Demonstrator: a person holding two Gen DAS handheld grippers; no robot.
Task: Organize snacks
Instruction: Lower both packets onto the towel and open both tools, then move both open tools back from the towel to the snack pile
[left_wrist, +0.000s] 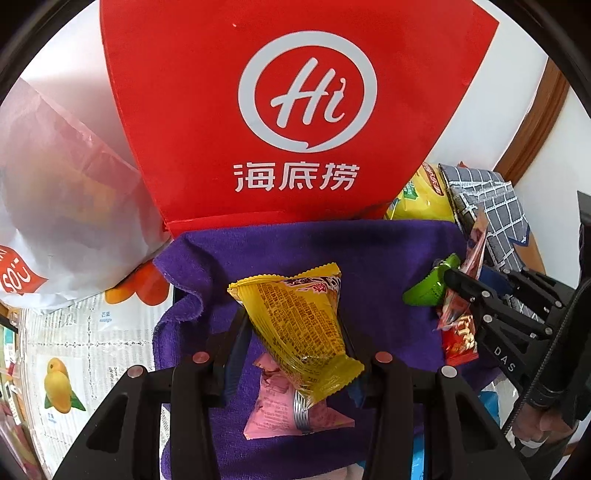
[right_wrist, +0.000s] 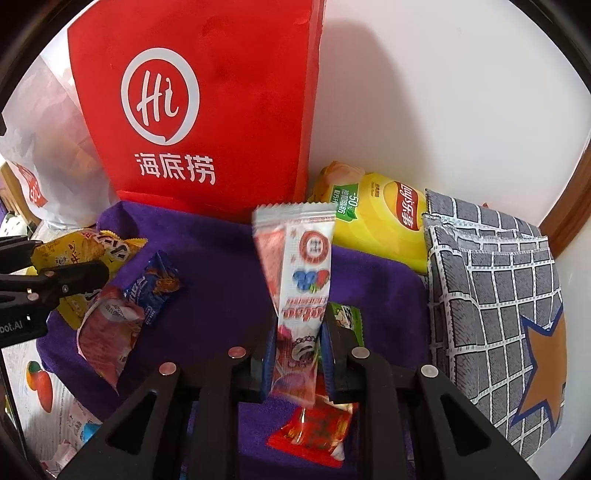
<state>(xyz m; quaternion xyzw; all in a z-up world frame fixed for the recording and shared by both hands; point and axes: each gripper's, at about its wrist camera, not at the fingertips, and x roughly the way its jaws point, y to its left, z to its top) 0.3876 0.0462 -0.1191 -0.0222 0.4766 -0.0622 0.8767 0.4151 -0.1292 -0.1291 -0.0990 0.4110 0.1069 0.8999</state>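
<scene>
Left wrist view — jaws pinching yellow packet (left_wrist: 301, 328), pink packet (left_wrist: 284, 413) half-hidden beneath.

Your left gripper (left_wrist: 295, 332) is matte black plastic, its linkage arms cut with triangular openings and pinned by round silver rivets, with blue pads (left_wrist: 232, 354) inside. Your right gripper (right_wrist: 295, 354) matches it; its side carries white "DAS" lettering.

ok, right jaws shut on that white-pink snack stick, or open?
Shut: the right gripper pinches the white-pink snack stick upright above the purple towel.
</scene>
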